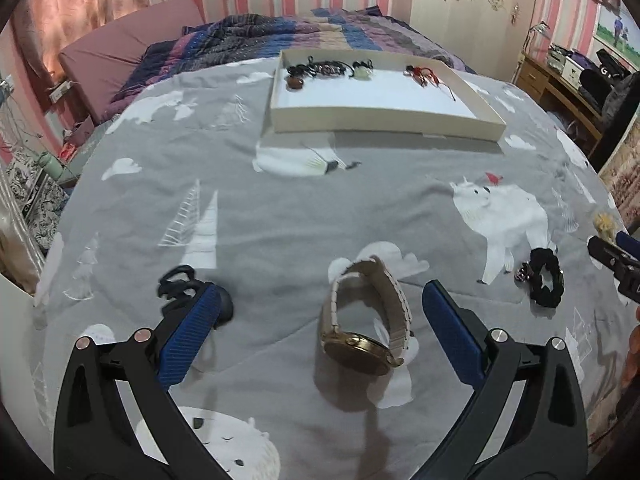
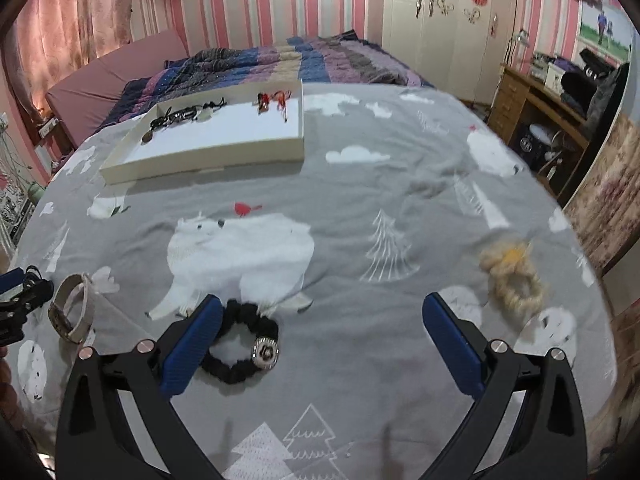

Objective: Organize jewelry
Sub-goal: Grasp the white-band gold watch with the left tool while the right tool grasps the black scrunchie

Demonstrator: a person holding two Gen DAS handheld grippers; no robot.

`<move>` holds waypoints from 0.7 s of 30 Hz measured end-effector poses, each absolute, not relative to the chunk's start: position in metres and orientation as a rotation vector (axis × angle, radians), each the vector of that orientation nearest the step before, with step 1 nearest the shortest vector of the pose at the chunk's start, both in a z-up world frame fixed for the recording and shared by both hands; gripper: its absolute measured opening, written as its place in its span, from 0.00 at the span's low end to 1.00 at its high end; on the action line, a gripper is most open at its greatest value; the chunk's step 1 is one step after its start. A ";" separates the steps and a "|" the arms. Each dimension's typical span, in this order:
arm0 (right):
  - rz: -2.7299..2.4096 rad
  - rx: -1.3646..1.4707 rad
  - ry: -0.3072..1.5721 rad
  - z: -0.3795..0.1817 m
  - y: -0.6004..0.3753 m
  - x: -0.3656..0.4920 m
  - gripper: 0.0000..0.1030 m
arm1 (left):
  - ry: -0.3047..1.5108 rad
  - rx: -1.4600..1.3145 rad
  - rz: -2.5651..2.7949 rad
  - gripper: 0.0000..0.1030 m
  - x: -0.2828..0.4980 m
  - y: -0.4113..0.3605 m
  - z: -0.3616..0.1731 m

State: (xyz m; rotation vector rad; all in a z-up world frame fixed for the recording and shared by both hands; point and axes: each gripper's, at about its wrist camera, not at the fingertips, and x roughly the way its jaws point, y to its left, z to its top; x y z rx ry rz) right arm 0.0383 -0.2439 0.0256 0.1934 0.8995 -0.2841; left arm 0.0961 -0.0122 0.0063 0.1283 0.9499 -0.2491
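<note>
A gold watch (image 1: 366,320) with a pale band lies on the grey bedspread between the fingers of my open left gripper (image 1: 320,300); it also shows at the left of the right wrist view (image 2: 72,308). A black scrunchie with a silver charm (image 2: 244,344) lies beside the left finger of my open right gripper (image 2: 322,312); it also shows in the left wrist view (image 1: 544,280). A cream scrunchie (image 2: 514,280) lies to the right. A black hair clip (image 1: 176,280) sits behind my left finger. The white tray (image 1: 384,120) holds several dark and red pieces.
A striped quilt (image 1: 280,36) is bunched behind the tray (image 2: 200,160). A wooden desk (image 2: 540,104) with bags stands at the right, beyond the bed edge. My right gripper's tip shows at the right edge of the left wrist view (image 1: 616,264).
</note>
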 end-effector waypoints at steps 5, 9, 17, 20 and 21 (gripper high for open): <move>-0.272 0.199 0.930 0.015 -0.242 0.042 0.97 | 0.977 0.136 -0.270 0.96 0.100 -0.019 0.000; -0.267 0.190 0.952 0.010 -0.239 0.046 0.97 | 0.986 0.162 -0.272 0.92 0.104 -0.023 -0.003; -0.256 0.151 0.993 0.000 -0.229 0.054 0.97 | 1.019 0.163 -0.282 0.89 0.112 -0.023 -0.012; -0.262 0.142 1.008 -0.004 -0.228 0.057 0.97 | 1.030 0.169 -0.285 0.86 0.115 -0.027 -0.015; -0.264 0.141 1.011 -0.005 -0.229 0.057 0.97 | 1.032 0.174 -0.286 0.82 0.115 -0.028 -0.016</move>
